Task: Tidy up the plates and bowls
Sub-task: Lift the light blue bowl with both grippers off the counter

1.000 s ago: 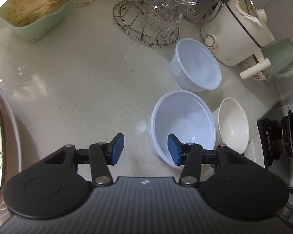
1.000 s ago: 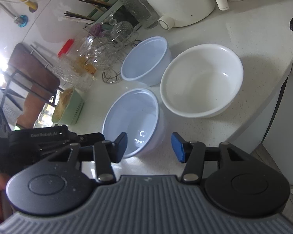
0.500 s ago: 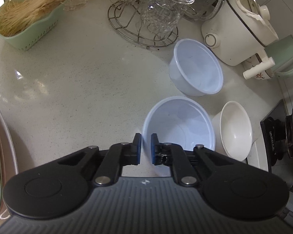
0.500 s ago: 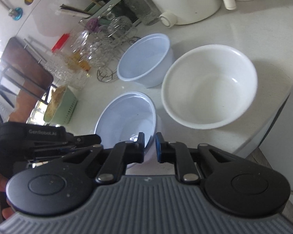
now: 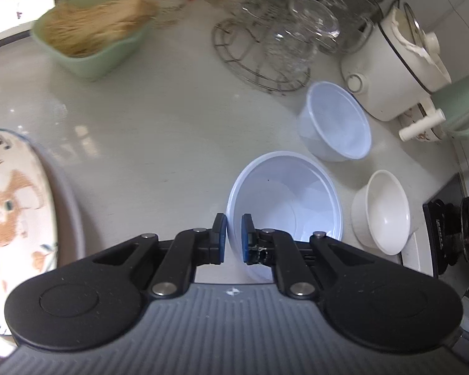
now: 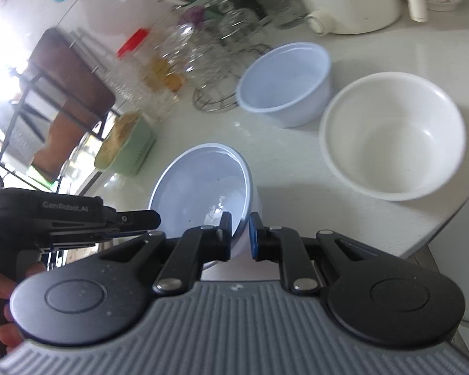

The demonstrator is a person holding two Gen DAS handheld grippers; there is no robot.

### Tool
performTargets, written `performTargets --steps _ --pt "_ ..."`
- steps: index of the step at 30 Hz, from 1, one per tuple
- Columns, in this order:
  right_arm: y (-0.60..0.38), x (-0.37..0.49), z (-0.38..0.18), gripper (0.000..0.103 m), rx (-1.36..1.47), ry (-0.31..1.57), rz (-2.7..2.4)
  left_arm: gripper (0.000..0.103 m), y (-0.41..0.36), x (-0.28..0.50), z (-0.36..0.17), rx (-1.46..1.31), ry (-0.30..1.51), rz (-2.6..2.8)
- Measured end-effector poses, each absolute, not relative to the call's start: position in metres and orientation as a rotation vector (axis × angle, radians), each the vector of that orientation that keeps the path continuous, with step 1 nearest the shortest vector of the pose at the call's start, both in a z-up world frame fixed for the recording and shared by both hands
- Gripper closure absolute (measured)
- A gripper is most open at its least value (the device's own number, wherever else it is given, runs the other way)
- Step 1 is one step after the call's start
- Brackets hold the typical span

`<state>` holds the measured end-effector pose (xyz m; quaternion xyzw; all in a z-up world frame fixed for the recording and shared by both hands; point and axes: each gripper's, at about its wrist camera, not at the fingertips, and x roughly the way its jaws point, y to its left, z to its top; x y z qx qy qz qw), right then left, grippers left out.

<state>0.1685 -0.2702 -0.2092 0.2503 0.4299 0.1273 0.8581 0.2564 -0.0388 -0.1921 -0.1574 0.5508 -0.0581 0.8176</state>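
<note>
Glossy countertop (image 5: 159, 143); round translucent bowl (image 5: 297, 193) claw-pinched.

The left wrist camera sits just behind the left gripper (image 5: 233, 238) and looks steeply down on the counter (image 5: 159, 143), close to the pale blue bowl (image 5: 284, 193) at its fingers; the right wrist camera rides behind the right gripper (image 6: 240, 238), tilted, looking lower across the counter (image 6: 297, 162) from the opposite rim of that bowl (image 6: 203, 184); both views share it, the second blue bowl (image 5: 337, 122) (image 6: 284, 81), the white bowl (image 5: 387, 212) (image 6: 390, 134) and the wire rack (image 5: 259, 53) (image 6: 215, 100).
</note>
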Motion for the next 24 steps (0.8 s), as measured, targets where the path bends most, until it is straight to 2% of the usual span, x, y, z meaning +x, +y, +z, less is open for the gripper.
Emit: performTargets --steps 24 --pt "-0.216 0.188 -0.213 0.087 0.441 0.974 0.226 0.091 -0.002 0.267 -0.200 -0.250 1.242 -0.165"
